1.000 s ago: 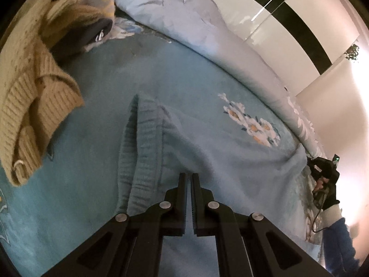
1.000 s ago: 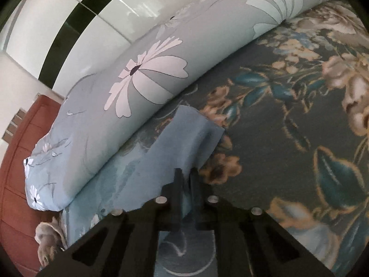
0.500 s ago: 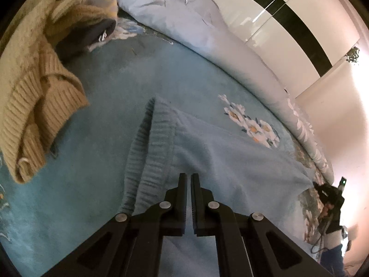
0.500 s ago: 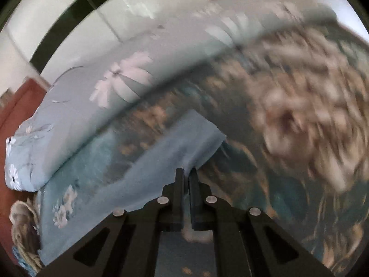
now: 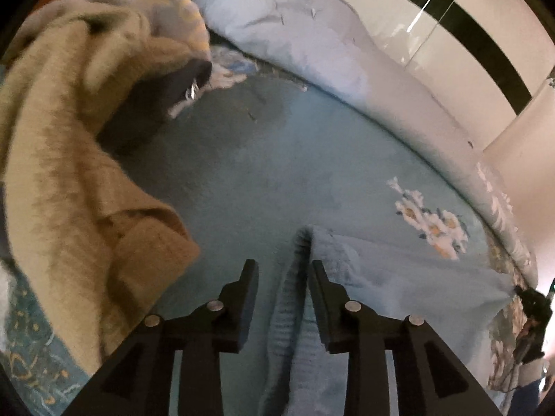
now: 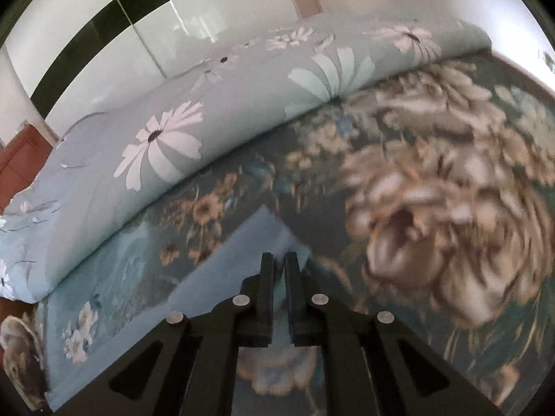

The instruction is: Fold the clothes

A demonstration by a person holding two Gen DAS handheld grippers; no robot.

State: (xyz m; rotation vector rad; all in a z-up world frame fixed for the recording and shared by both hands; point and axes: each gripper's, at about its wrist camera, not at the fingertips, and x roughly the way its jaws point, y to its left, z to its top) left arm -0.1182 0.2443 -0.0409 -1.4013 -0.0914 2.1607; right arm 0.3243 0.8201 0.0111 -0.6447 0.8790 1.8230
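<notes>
A light blue knit garment [image 5: 399, 277] lies spread on the bed. Its ribbed hem [image 5: 291, 305] runs down between the fingers of my left gripper [image 5: 282, 270], which is open with the hem lying loose in the gap. In the right wrist view the garment's far corner [image 6: 242, 253] sits in my right gripper [image 6: 279, 260], which is shut on it. The right gripper also shows far right in the left wrist view [image 5: 530, 308], holding the stretched corner.
A tan knit sweater [image 5: 69, 187] is heaped at the left over a dark garment [image 5: 152, 104]. A rolled pale blue floral duvet [image 6: 208, 128] runs along the back. The bedspread [image 6: 433, 208] is dark teal with large flowers. White wardrobe doors [image 5: 451, 41] stand behind.
My left gripper has opened and let go of the ribbed hem, which now lies loose between its fingers. My right gripper stayed shut on the corner and swung across the bedspread.
</notes>
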